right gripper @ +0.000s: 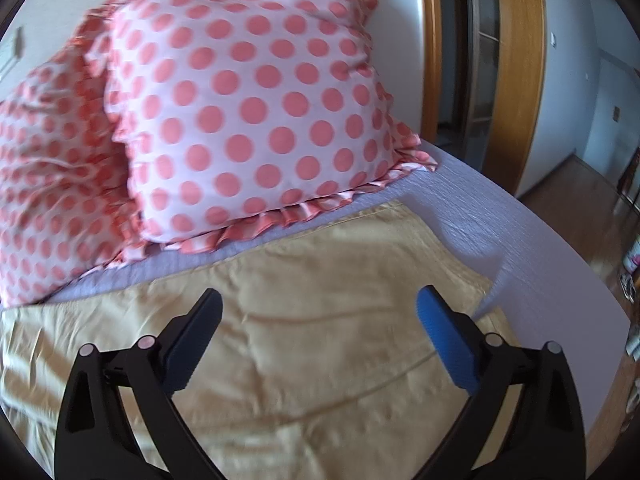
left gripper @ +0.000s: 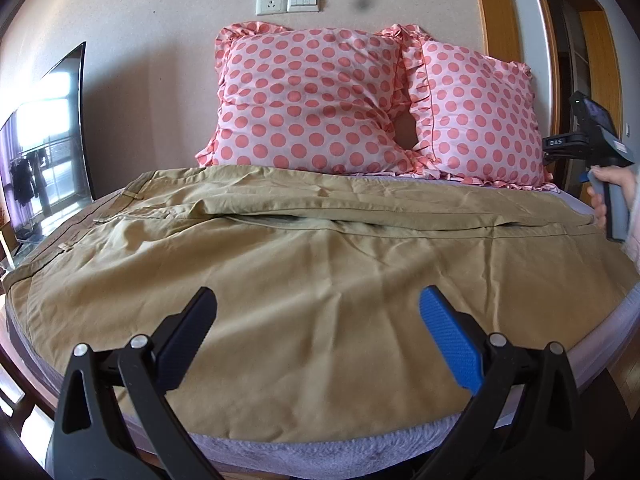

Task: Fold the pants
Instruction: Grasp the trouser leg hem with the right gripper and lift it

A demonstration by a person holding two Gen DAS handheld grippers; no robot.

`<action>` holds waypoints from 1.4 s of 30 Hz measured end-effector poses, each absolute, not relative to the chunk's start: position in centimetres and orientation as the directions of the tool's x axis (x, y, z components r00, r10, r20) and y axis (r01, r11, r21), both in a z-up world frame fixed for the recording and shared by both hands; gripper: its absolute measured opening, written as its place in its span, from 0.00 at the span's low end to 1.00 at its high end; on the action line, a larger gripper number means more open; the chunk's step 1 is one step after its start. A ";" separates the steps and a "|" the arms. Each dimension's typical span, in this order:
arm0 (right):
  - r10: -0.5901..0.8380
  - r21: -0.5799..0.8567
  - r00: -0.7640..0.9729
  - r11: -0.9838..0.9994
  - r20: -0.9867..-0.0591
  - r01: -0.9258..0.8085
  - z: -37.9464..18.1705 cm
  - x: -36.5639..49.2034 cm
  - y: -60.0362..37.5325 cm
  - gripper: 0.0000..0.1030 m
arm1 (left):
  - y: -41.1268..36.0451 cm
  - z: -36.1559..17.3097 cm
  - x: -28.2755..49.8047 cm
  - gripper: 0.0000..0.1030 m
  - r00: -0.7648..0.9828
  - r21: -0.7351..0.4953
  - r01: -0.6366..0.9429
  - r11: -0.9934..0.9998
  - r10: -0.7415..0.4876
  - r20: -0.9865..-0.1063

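Khaki pants (left gripper: pixel 312 280) lie spread flat across the bed, waistband at the left, legs running right, one leg lying along the other with a seam gap between them. My left gripper (left gripper: pixel 318 304) is open and empty, held above the near leg's cloth. My right gripper (right gripper: pixel 320 308) is open and empty, above the leg ends (right gripper: pixel 340 280) near the hem. The right gripper's handle (left gripper: pixel 612 184) and the hand on it show at the far right of the left wrist view.
Two pink polka-dot pillows (left gripper: pixel 312 100) (right gripper: pixel 256 108) stand against the wall just behind the pants. The lilac bed sheet (right gripper: pixel 520 248) ends at the bed edge on the right, with wooden floor and a door frame (right gripper: pixel 516 80) beyond. A TV screen (left gripper: pixel 44 152) stands at the left.
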State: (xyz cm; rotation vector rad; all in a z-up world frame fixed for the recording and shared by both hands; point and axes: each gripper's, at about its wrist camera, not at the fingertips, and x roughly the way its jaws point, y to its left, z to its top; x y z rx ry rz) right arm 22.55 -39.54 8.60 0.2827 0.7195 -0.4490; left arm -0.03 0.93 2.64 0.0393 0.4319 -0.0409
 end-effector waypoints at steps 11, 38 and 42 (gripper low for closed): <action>-0.289 0.158 0.426 0.640 -0.857 0.752 2.0 35.2 -48.1 0.65 | 1.5 3.6 2.2 0.98 0.899 0.010 0.129 0.992 -0.112 -0.423; 0.107 0.700 0.820 0.589 -0.563 0.404 2.4 6.0 -46.1 0.13 | 7.7 7.9 4.0 0.98 0.896 -0.202 0.013 0.979 -0.102 -0.433; 0.126 0.716 0.809 0.557 -0.574 0.421 1.6 5.4 -46.6 0.38 | 8.4 8.8 4.0 0.98 0.893 -0.196 -0.031 0.980 -0.061 -0.446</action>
